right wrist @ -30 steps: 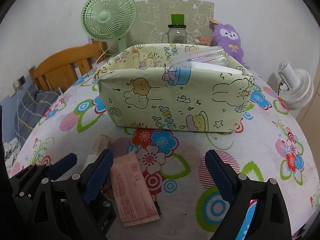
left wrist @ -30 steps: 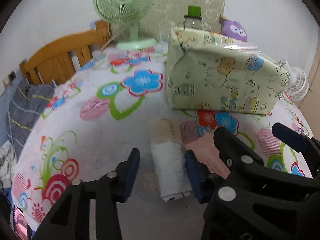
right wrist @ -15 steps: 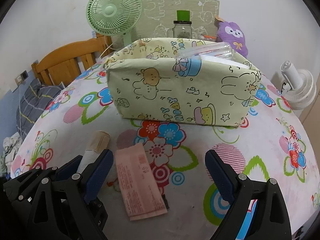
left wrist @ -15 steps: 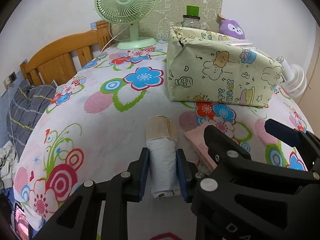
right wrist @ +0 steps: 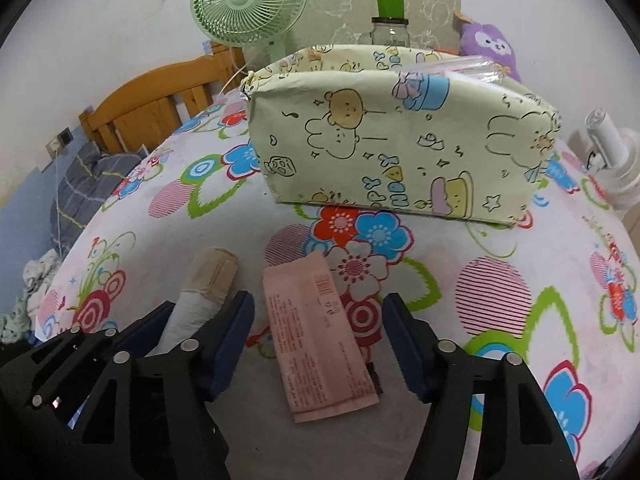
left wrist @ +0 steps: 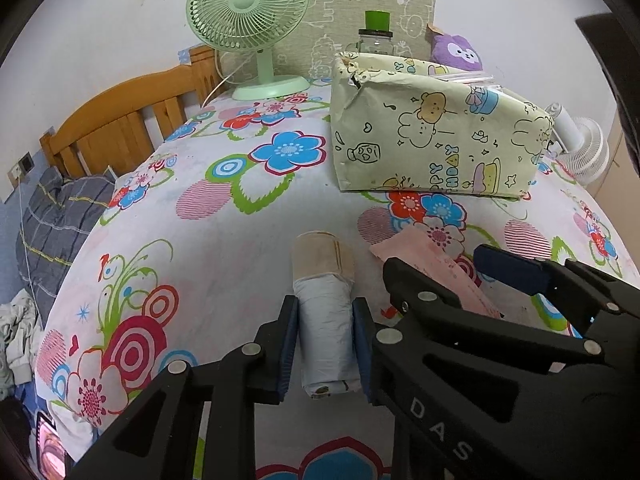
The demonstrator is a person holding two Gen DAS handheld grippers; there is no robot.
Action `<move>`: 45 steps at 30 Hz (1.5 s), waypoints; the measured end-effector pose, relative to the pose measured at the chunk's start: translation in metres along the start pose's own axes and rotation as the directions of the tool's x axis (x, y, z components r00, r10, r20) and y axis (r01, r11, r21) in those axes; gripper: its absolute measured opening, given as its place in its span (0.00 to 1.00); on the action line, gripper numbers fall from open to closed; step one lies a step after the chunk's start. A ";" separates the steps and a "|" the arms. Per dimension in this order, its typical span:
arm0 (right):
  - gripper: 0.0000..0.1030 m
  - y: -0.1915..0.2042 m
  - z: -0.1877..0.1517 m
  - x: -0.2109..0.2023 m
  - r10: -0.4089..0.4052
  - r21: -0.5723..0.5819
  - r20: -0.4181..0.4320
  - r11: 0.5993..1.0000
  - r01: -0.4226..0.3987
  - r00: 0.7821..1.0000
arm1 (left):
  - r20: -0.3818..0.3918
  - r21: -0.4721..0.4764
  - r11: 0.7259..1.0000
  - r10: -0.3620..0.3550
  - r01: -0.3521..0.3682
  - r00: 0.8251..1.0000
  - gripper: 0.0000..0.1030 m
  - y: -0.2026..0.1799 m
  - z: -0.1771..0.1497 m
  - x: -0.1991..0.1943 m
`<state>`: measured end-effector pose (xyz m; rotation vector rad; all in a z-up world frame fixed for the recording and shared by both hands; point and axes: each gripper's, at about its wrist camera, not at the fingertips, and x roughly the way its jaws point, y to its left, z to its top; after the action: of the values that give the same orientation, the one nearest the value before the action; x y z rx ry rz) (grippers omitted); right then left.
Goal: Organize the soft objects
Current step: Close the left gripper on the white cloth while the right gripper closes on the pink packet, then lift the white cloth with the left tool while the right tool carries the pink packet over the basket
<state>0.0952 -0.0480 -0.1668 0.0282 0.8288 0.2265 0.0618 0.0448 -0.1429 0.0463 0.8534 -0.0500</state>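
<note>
A grey-white soft roll with a tan end (left wrist: 322, 256) lies on the flowered tablecloth (left wrist: 224, 248). My left gripper (left wrist: 325, 314) is shut on the roll, its blue pads pressing both sides. Just right of it lies a flat pink packet (right wrist: 316, 340). My right gripper (right wrist: 319, 312) straddles this packet with its jaws closing, and the pads stand clear of the packet's edges. The roll (right wrist: 212, 272) also shows in the right wrist view, behind the right gripper's left finger. Farther back stands a pale yellow cartoon-print box (right wrist: 400, 140), open at the top, with a clear plastic bag (right wrist: 460, 66) poking out.
Behind the box stand a green fan (left wrist: 248, 12), a jar with a green lid (left wrist: 376, 36) and a purple plush (left wrist: 456, 50). A white fan (left wrist: 580, 148) is at the right. Left of the table are a wooden headboard (left wrist: 120, 120) and grey bedding (left wrist: 56, 216).
My left gripper's jaws came together on the roll. The right gripper's jaws narrowed around the pink packet. Both views sit slightly closer to the table.
</note>
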 end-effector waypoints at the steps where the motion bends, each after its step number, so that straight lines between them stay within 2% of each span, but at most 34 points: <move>1: 0.65 0.000 0.000 0.000 0.001 0.002 0.001 1.000 -0.001 1.000 | 0.001 0.002 1.000 0.000 0.000 1.000 0.26 0.000 0.000 0.000; 8: 0.56 0.001 0.004 0.005 0.001 -0.002 -0.002 1.000 -0.001 1.000 | -0.002 0.035 0.999 0.021 -0.020 1.000 0.35 -0.001 0.004 0.003; 14: 0.52 0.001 0.006 0.006 0.011 -0.013 -0.011 1.000 -0.011 1.000 | -0.015 0.057 0.998 0.013 -0.012 1.000 0.35 0.001 0.005 0.002; 23: 0.52 0.011 0.005 0.007 0.021 -0.042 -0.021 0.999 -0.022 1.000 | -0.026 0.075 0.997 0.029 -0.027 0.999 0.35 0.008 0.002 -0.001; 25: 0.48 0.011 0.005 0.007 0.019 -0.044 -0.019 0.999 -0.020 1.000 | -0.025 0.072 0.997 0.033 -0.031 0.999 0.35 0.007 0.003 -0.001; 26: 0.41 0.010 0.005 0.007 0.006 -0.041 -0.016 0.999 -0.007 1.000 | -0.025 0.070 0.997 0.033 -0.031 0.999 0.35 0.008 0.003 -0.001; 28: 0.40 0.009 0.006 0.007 0.004 -0.038 -0.014 0.999 -0.004 1.000 | -0.025 0.062 0.998 0.025 -0.023 0.999 0.35 0.009 0.004 0.000; 31: 0.39 0.006 0.006 0.007 -0.008 -0.027 -0.011 1.000 0.008 1.000 | -0.026 0.048 0.999 0.007 -0.006 1.000 0.32 0.009 0.006 0.003; 33: 0.39 0.003 0.006 0.005 -0.022 -0.023 -0.004 0.999 0.022 1.000 | -0.022 0.051 0.999 -0.001 0.002 1.000 0.26 0.006 0.007 0.004; 45: 0.39 -0.020 0.011 -0.015 -0.071 0.028 0.037 0.997 0.070 0.997 | 0.027 0.057 0.997 -0.049 0.048 0.998 0.22 -0.019 0.018 -0.001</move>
<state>0.0973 -0.0700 -0.1506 0.0286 0.7932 0.1483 0.0735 0.0248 -0.1301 0.0775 0.8252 -0.1202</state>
